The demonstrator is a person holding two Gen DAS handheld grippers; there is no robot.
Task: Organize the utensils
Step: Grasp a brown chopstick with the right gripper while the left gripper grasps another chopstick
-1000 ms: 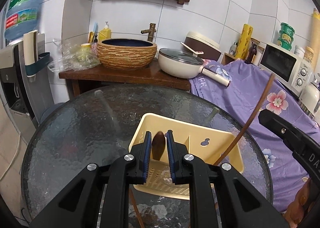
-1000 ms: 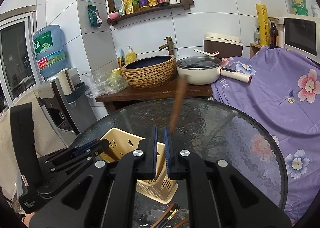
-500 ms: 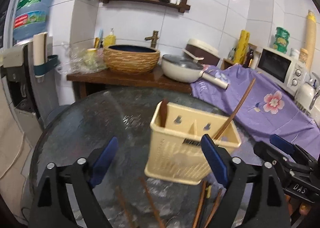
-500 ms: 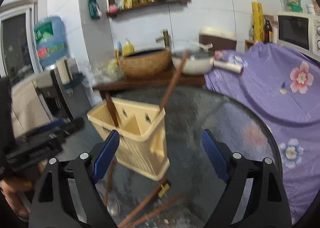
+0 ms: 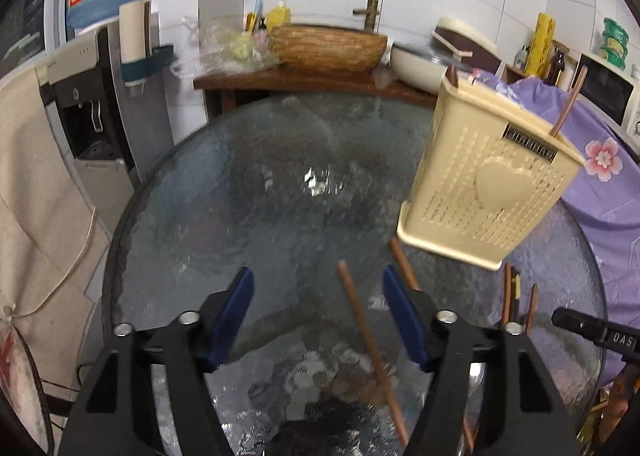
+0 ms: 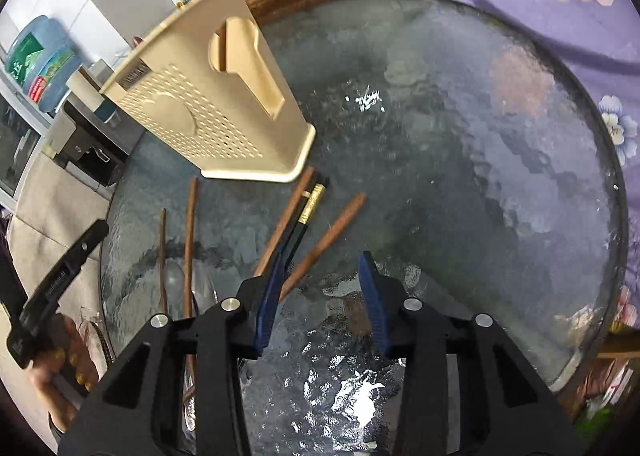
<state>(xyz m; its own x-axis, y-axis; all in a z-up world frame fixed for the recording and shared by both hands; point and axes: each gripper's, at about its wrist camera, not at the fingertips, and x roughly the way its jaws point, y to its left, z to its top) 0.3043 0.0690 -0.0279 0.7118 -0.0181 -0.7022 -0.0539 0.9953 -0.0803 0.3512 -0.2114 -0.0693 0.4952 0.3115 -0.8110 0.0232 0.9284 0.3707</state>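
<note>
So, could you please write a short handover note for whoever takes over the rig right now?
Left hand-held gripper: open, jaws just closing in; a brown chopstick lies between them, not pinched.
Right hand-held gripper: open, jaws just closing in, holding nothing, low over the glass table.
Cream utensil holder stands on the table.
Done: two wooden utensils already stand in it, one sticking well above the rim.
Left: several brown chopsticks, a black one with a gold band and a metal spoon lie loose in front of the holder.
</note>
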